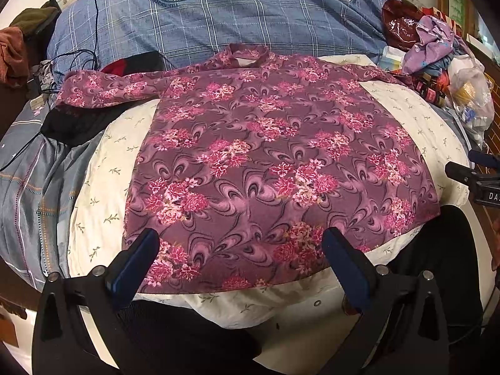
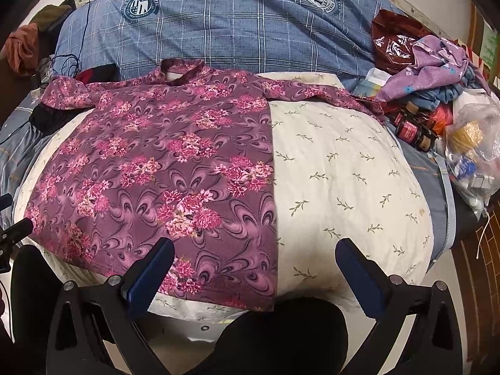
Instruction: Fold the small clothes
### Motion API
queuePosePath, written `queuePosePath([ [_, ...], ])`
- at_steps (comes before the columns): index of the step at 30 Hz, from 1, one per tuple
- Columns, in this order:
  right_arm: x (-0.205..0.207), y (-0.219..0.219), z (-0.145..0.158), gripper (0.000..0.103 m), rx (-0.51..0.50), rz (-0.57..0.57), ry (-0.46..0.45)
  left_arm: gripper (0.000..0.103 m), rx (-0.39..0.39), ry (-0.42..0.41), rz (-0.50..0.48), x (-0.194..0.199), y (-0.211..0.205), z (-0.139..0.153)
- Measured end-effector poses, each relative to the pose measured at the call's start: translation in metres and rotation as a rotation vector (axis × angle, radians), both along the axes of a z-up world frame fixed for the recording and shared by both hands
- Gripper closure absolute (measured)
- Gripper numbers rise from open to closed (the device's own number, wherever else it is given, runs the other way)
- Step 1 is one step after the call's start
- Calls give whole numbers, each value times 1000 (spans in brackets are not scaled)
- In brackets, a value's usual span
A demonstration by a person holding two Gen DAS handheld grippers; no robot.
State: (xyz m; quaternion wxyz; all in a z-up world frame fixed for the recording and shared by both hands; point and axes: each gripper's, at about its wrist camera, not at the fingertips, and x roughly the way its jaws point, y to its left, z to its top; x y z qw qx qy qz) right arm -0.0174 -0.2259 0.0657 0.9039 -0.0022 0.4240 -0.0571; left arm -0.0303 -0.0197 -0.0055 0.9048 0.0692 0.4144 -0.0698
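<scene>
Your left gripper is spread wide and has hold of nothing; its two blue-padded fingers hover above the bottom hem of the shirt. Your right gripper is just as wide and just as empty, with its left finger over the shirt's lower right corner and its right finger over bare pillow.

The shirt, purple with pink flower clusters, lies spread flat, collar away from you, on the cream pillow printed with small sprigs. One sleeve stretches off to the left over a dark piece of cloth; the other sleeve reaches right toward a heap of clutter. The shirt covers the left and middle of the pillow, leaving the right part bare in the right wrist view.

Behind the pillow lies a blue checked quilt with round badges printed on it. At the far right sit a crumpled lilac garment, a dark red plastic bag, some small dark jars and a clear plastic bag. A black cable trails over the quilt's left side.
</scene>
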Motion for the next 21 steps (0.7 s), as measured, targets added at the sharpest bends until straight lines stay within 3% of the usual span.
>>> queuePosePath([
  [14,6,-2,-4,0,8,1,15,0,4,33,2,11,-1,-6],
  [18,10,-7,-7,0,30,-3,15,0,-47,65,19,18,11,-4],
  [21,14,-22,-13,0,77,-22,23,0,-112,88,101,32,46,1],
])
